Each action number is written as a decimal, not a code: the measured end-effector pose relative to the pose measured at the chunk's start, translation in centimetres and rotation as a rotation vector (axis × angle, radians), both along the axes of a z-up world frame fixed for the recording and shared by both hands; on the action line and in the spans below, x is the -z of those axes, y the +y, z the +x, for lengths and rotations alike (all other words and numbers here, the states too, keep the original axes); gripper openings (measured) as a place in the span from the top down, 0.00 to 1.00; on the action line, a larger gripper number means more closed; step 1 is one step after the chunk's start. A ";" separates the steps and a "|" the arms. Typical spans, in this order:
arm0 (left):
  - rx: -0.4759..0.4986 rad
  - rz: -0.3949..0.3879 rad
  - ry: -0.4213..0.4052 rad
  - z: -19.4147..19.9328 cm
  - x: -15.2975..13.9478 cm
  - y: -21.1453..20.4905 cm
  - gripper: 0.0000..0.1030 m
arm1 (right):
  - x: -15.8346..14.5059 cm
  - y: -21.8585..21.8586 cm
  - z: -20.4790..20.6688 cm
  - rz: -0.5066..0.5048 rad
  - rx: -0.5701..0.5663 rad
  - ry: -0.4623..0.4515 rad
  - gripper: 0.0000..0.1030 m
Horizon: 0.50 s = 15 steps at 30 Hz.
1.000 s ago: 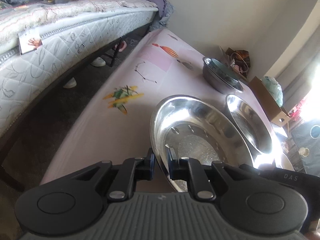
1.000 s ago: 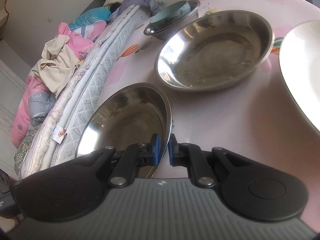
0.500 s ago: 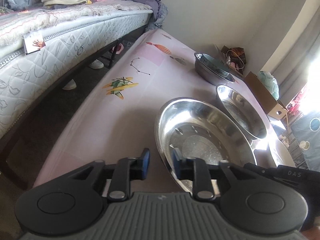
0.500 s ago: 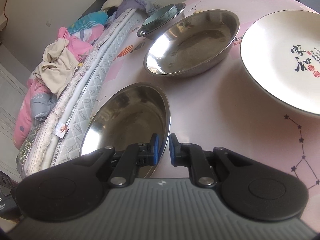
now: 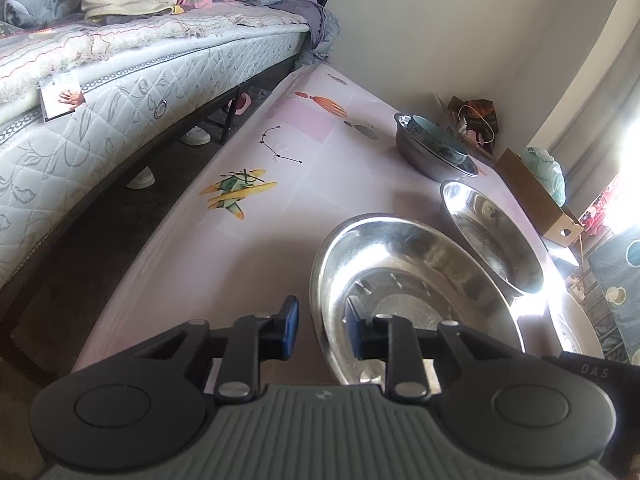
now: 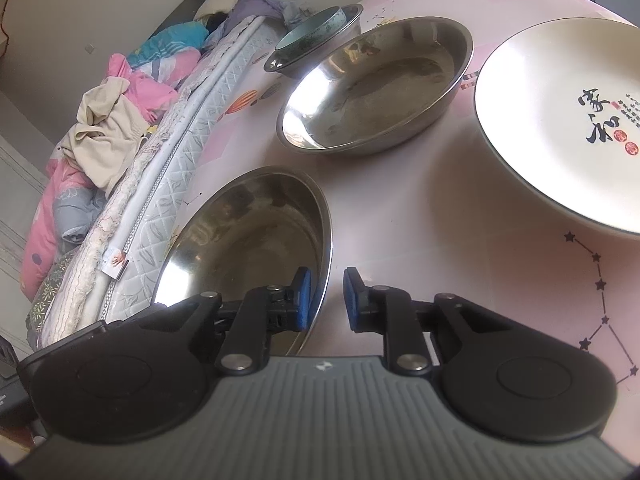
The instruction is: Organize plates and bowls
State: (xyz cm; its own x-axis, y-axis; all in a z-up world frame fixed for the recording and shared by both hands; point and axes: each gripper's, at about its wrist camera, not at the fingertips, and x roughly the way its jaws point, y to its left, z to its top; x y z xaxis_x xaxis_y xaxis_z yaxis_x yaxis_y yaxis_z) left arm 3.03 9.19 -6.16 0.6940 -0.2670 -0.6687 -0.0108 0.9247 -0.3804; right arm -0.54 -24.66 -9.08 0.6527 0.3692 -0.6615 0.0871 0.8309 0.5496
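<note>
My left gripper (image 5: 318, 326) straddles the near rim of the near steel pan (image 5: 404, 292); its jaws have just been closing, yet they stand narrowly apart with daylight on both sides of the rim. My right gripper (image 6: 326, 300) does the same on that pan's other side, seen as (image 6: 256, 236) from the right wrist; its jaws have just been opening and now sit a little apart, the rim between them, neither pad pressing.

The pan sits near the table (image 5: 256, 240) edge that faces the bed (image 5: 100, 120), with a dark strip of floor between. Bare tabletop lies to the left of the pan in the left view.

I count three steel pans: the near one, a second (image 6: 376, 84) just beyond, and a third (image 6: 320, 40) farthest off with one teal bowl (image 6: 316, 28) inside. One white plate (image 6: 560, 120) lies apart to the right. Both grippers tilt downward toward the table.
</note>
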 end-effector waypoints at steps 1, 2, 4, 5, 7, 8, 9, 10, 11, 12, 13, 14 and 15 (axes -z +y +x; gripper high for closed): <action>0.001 -0.004 0.000 0.1 0.0 -0.1 0.81 | 0.0 0.1 0.1 -0.002 -0.001 0.000 0.82; -0.001 -0.004 0.002 0.2 0.1 -0.1 0.81 | 0.0 0.2 0.1 -0.004 -0.003 0.001 0.82; -0.006 -0.001 0.000 0.2 0.2 -0.2 0.82 | -0.1 0.5 0.2 -0.008 -0.009 -0.002 0.82; -0.006 -0.002 0.000 0.2 0.2 -0.2 0.84 | -0.2 0.7 0.2 -0.013 -0.013 -0.005 0.82; -0.007 -0.007 0.003 0.2 0.2 -0.1 0.85 | -0.4 1.0 0.3 -0.024 -0.022 -0.012 0.82; -0.008 -0.012 0.003 0.2 0.1 0.0 0.85 | -0.5 1.2 0.4 -0.034 -0.023 -0.012 0.82; -0.010 -0.015 0.002 0.1 0.1 0.1 0.85 | -0.5 1.3 0.4 -0.042 -0.025 -0.013 0.82; -0.011 -0.014 0.000 0.0 0.0 0.1 0.85 | -0.5 1.3 0.4 -0.042 -0.025 -0.013 0.82; -0.011 -0.014 -0.001 -0.1 -0.1 0.2 0.85 | -0.6 1.3 0.4 -0.037 -0.024 -0.012 0.82; -0.010 -0.014 0.000 -0.2 -0.2 0.2 0.85 | -0.5 1.3 0.5 -0.033 -0.024 -0.010 0.82; -0.010 -0.013 0.000 -0.2 -0.2 0.2 0.85 | -0.6 1.4 0.5 -0.034 -0.025 -0.009 0.82; -0.011 -0.014 0.000 -0.2 -0.2 0.2 0.85 | -0.6 1.3 0.6 -0.036 -0.025 -0.010 0.82; -0.011 -0.014 0.001 -0.3 -0.2 0.2 0.85 | -0.6 1.4 0.6 -0.040 -0.027 -0.010 0.82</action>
